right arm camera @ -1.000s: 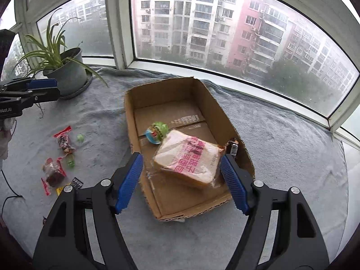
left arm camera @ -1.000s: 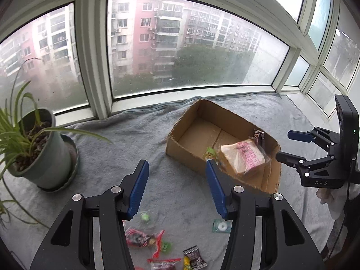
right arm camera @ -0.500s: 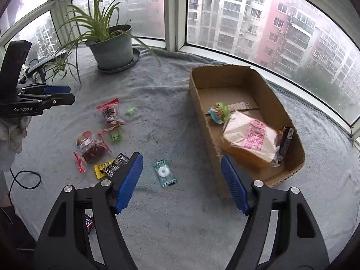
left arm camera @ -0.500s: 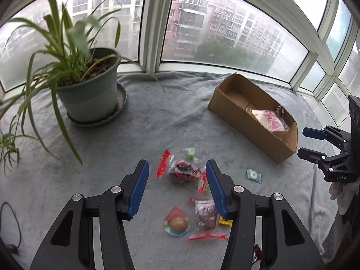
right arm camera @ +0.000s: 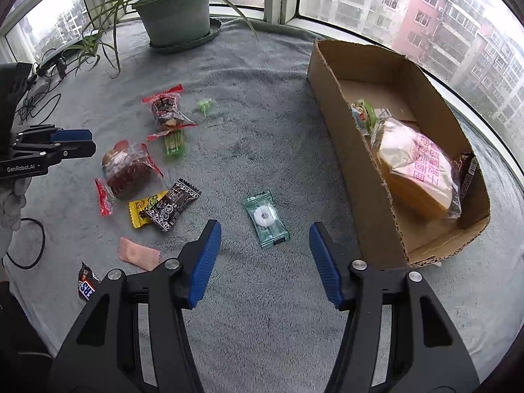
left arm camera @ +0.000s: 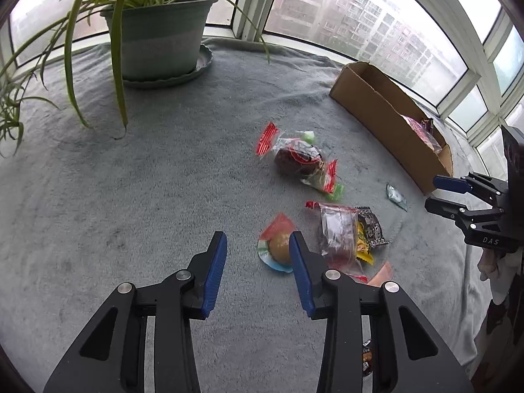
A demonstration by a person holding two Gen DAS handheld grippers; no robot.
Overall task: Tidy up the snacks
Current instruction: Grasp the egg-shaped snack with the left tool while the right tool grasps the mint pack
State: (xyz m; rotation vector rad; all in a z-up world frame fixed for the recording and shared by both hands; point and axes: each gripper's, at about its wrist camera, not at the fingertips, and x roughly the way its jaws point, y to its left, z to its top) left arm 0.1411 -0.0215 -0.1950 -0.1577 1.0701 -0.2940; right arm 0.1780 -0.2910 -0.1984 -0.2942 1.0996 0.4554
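Several wrapped snacks lie loose on the grey blanket. My left gripper (left arm camera: 257, 249) is open and empty, low over the blanket; a round bun pack (left arm camera: 277, 249) lies just beside its right finger. My right gripper (right arm camera: 264, 239) is open and empty, with a green mint packet (right arm camera: 266, 217) lying between and just ahead of its fingers. A cardboard box (right arm camera: 337, 108) at the right holds a bagged bread loaf (right arm camera: 416, 170), a green snack (right arm camera: 362, 114) and a dark bar (right arm camera: 468, 170). The box also shows in the left wrist view (left arm camera: 376, 111).
A potted spider plant (left arm camera: 157, 29) on a saucer stands at the back left, its leaves hanging over the blanket. Windows run along the far edge. A black cable (right arm camera: 26, 245) lies at the left. A Snickers bar (right arm camera: 86, 286) lies near the front.
Both grippers have swung left and come lower toward the loose snacks. The left one now sits beside the bun pack; the right one now frames the mint packet.
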